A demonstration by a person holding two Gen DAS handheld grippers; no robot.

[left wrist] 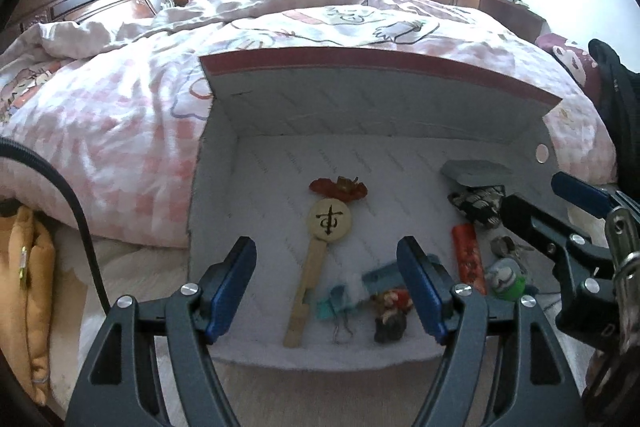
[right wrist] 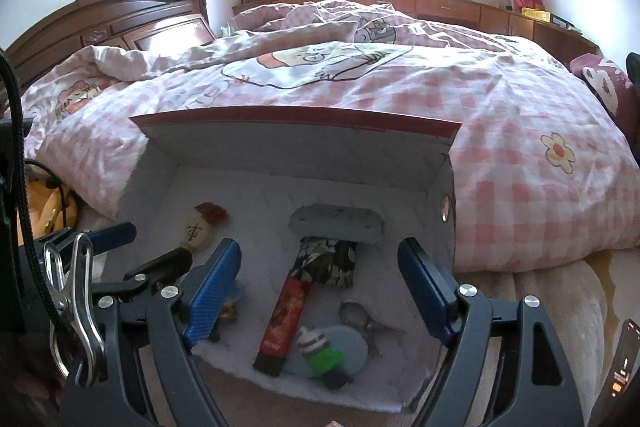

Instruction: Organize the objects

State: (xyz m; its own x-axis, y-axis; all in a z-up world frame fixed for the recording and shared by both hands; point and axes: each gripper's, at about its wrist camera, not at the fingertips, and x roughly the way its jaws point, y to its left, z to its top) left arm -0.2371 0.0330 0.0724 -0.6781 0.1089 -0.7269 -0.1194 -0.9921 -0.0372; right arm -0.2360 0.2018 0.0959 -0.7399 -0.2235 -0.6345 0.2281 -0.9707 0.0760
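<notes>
Fingers of left gripper (left wrist: 327, 291) and right gripper (right wrist: 320, 293) apart, empty, above trinkets in box (left wrist: 248, 107).

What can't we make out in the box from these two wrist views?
- Teal item, left wrist view: blurred, partly behind the left gripper finger.
- Figurine, right wrist view: mostly hidden by the right gripper finger.
- Keys, left wrist view: too small to count.
- Phone, right wrist view: cut by the edge.
</notes>
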